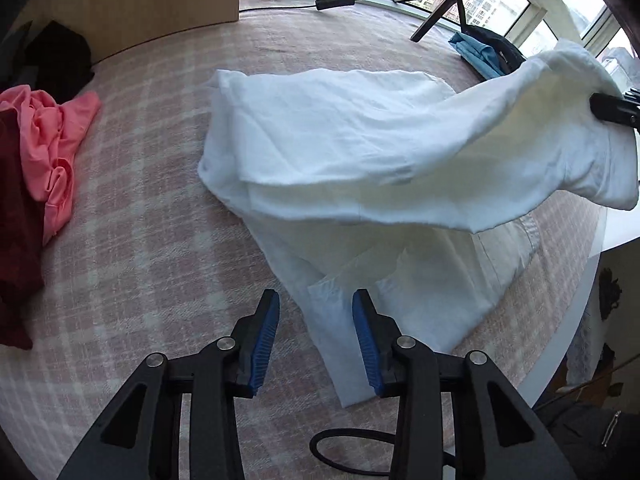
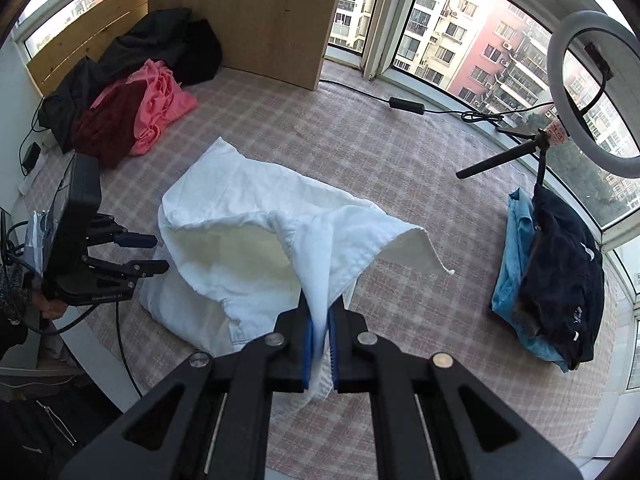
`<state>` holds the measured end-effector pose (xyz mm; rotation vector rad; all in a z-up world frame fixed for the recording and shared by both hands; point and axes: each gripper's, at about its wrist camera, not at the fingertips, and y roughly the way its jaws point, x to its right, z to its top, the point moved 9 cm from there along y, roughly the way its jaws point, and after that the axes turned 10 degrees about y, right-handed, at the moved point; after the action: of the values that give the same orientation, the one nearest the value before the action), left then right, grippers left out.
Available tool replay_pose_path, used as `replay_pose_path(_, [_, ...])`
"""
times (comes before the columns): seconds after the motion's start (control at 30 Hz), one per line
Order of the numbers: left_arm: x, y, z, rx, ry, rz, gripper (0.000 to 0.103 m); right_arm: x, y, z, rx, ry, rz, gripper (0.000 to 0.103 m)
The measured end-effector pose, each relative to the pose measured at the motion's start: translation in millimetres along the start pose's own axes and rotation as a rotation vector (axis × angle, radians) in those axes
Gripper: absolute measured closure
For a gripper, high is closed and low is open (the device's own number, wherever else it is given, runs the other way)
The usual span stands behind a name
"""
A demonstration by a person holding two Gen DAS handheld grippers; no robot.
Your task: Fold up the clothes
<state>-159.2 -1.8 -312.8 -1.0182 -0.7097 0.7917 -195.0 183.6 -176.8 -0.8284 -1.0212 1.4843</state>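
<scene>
White trousers point(image 2: 224, 216) hang lifted, pinched in the right gripper point(image 2: 320, 344), mid-fold over the checked blanket point(image 2: 400, 152); next, the empty, parted left gripper point(image 1: 316, 336) must catch the near hem.

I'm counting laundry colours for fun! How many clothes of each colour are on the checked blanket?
White garment: 1
Pink garment: 1
Dark red garment: 1
Light blue garment: 1
Navy garment: 1
Black clothes pile: 1, pieces cannot be told apart
Total: 6
</scene>
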Motion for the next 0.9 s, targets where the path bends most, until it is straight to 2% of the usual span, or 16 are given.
replay_pose_path(0.17, [-7, -24, -11, 0.017, 0.026, 0.035, 0.065, -13, 9, -25, -0.026, -0.025, 0.006, 0.096])
replay_pose_path(0.27, [-8, -38, -11, 0.042, 0.028, 0.007, 0.064, -24, 26, -52, -0.062, -0.061, 0.0, 0.096])
replay_pose_path(0.3, [-8, -42, -11, 0.048, 0.033, 0.011, 0.064, -23, 36, -62, -0.078, -0.073, -0.026, 0.096])
replay_pose_path(0.37, [-5, -48, -3, 0.064, 0.06, 0.02, 0.064, -18, 57, -83, -0.123, -0.074, -0.061, 0.096])
replay_pose_path(0.43, [-4, -52, 8, 0.079, 0.078, 0.029, 0.062, -17, 80, -107, -0.205, -0.076, -0.05, 0.095])
replay_pose_path(0.53, [3, -48, 31, 0.094, 0.11, 0.014, 0.061, -22, 91, -130, -0.264, -0.074, 0.0, 0.093])
replay_pose_path(0.6, [13, -41, 44, 0.099, 0.135, -0.001, 0.061, -21, 83, -138, -0.277, -0.038, 0.051, 0.084])
replay_pose_path(0.67, [27, -32, 54, 0.105, 0.17, -0.024, 0.061, -7, 67, -141, -0.26, 0.019, 0.067, 0.077])
replay_pose_path(0.77, [63, -21, 59, 0.115, 0.258, -0.076, 0.061, 11, 49, -143, -0.21, 0.139, 0.116, 0.075])
replay_pose_path(0.83, [79, -14, 59, 0.103, 0.303, -0.08, 0.061, 24, 36, -143, -0.175, 0.219, 0.149, 0.066])
replay_pose_path(0.87, [84, -11, 60, 0.094, 0.315, -0.087, 0.061, 19, 40, -142, -0.173, 0.226, 0.157, 0.058])
replay_pose_path(0.9, [87, -9, 60, 0.086, 0.32, -0.092, 0.061, 14, 45, -142, -0.172, 0.232, 0.164, 0.057])
